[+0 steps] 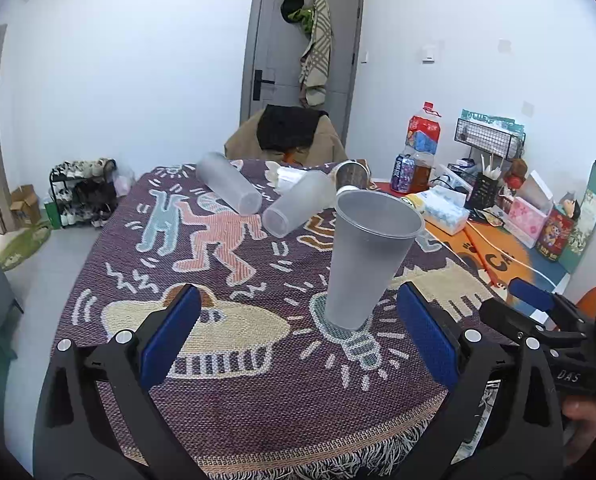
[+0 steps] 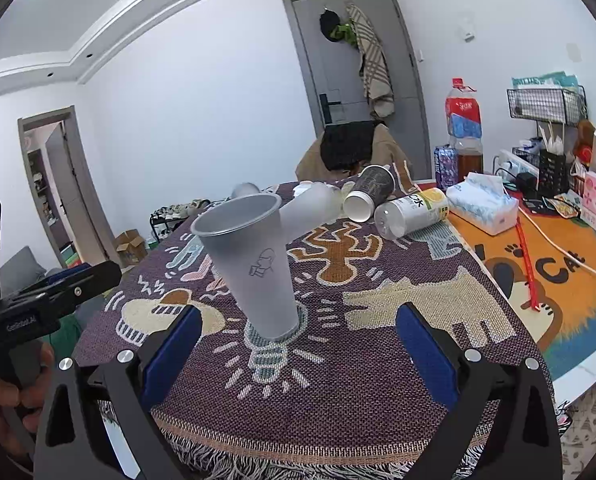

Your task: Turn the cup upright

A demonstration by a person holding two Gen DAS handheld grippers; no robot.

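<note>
Tipping is what we are risking: both grippers (image 1: 298, 336) (image 2: 298, 344) gaping wide, empty, near the upright frosted translucent plastic cup (image 1: 367, 260).

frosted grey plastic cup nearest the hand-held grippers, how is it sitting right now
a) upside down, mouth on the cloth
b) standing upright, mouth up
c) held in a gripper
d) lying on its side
b: the frosted grey plastic cup stands base-down on the woven patterned cloth with its open rim on top, and both the left hand-held gripper and the right hand-held gripper are open and clear of it.
</note>
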